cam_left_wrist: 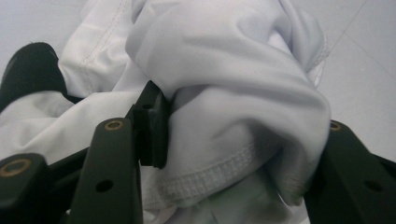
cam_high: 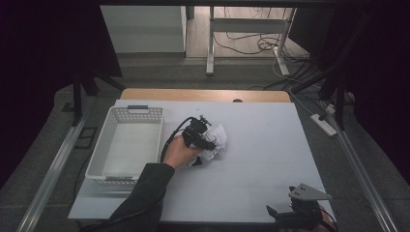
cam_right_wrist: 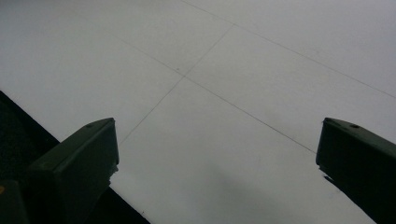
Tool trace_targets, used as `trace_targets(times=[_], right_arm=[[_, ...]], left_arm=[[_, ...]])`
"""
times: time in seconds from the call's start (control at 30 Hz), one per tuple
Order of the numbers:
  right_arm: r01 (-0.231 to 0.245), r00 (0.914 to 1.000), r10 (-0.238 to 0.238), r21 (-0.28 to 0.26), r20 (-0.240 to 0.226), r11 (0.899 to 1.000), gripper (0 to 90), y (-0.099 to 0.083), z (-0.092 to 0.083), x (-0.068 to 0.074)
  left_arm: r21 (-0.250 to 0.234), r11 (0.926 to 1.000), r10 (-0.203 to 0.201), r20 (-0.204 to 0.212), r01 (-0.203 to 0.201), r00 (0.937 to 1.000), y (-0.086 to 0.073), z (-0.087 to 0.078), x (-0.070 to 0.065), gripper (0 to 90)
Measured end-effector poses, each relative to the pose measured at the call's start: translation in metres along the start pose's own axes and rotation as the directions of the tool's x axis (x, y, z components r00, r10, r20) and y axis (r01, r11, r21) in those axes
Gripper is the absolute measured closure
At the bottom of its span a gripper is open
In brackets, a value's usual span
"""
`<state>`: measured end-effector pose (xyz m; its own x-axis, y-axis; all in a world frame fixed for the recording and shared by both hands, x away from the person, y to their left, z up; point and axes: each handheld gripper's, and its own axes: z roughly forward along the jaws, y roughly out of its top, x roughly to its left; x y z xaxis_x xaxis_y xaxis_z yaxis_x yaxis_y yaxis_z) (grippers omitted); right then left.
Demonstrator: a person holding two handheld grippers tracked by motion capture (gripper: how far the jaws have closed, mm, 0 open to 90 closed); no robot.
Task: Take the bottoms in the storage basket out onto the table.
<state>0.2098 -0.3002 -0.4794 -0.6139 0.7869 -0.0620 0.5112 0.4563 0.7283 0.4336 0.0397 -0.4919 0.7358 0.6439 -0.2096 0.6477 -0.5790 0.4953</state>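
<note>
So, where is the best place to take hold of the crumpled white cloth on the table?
Probably at the raised, bunched fold with the stitched hem, coming from above: the white cloth lies in a loose heap, so its top stands proud. The left claw already straddles that fold.

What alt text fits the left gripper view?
A bunched fold of white cloth with a stitched hem sits between the left tool's two black jaws, which stand apart on either side of it. The pale table surface shows behind at the upper right.
</note>
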Motion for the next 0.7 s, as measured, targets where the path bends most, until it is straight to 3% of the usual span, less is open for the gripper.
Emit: trace_targets(times=[0.2, 0.7], right_arm=[[0.000, 1.0000, 0.000, 0.000, 0.000, 1.000, 0.0, 0.000, 0.000, 0.000], [0.001, 1.0000, -0.001, 0.000, 0.000, 1.000, 0.0, 0.000, 0.000, 0.000]], left_arm=[[0.006, 0.9991, 0.041, -0.026, -0.041, 0.9988, -0.002, 0.003, 0.000, 45.6], [0.022, 0.9984, 0.053, -0.045, -0.052, 0.9976, -0.005, 0.012, 0.002, 35.7]])
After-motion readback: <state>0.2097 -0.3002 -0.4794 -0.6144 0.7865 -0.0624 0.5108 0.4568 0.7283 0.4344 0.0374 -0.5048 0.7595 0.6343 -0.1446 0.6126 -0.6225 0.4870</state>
